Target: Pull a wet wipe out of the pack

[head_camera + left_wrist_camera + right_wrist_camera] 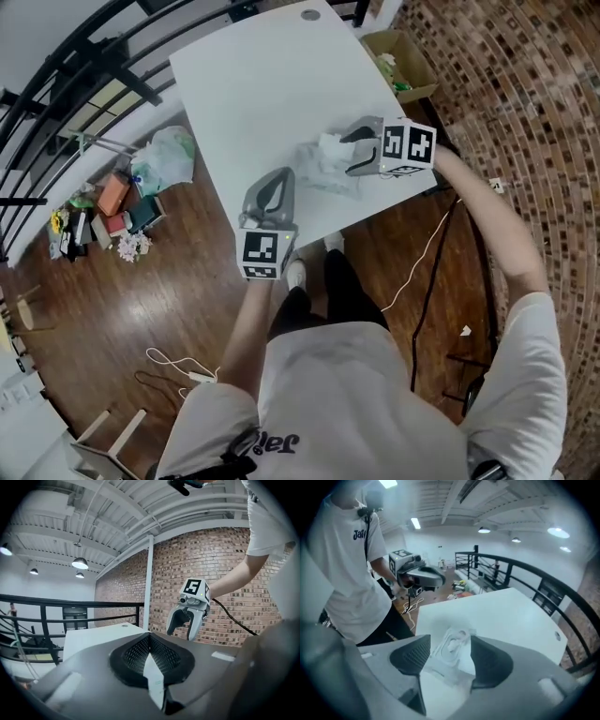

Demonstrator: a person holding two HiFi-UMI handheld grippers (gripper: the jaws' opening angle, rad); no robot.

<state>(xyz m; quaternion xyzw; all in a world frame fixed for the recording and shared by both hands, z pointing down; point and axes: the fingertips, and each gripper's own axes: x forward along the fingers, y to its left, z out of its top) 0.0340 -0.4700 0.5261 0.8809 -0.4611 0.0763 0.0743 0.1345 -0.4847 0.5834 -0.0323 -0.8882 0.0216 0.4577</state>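
Note:
A translucent wet wipe pack (323, 169) lies near the front edge of the white table (253, 84), with a crumpled white wipe (330, 143) at its far end. My right gripper (352, 156) hovers just right of the pack and points down at it. In the right gripper view the right gripper (449, 641) stands open, and the pack (451, 652) shows on the table between its jaws, untouched. My left gripper (277, 180) is at the table's front edge, left of the pack. Its tips (149, 637) meet with nothing in them.
An open cardboard box (401, 58) stands at the table's far right corner. On the wooden floor to the left lie a plastic bag (169, 155) and assorted clutter (103, 211). A black railing (520, 571) runs behind the table. A white cable (422, 258) trails near the person's feet.

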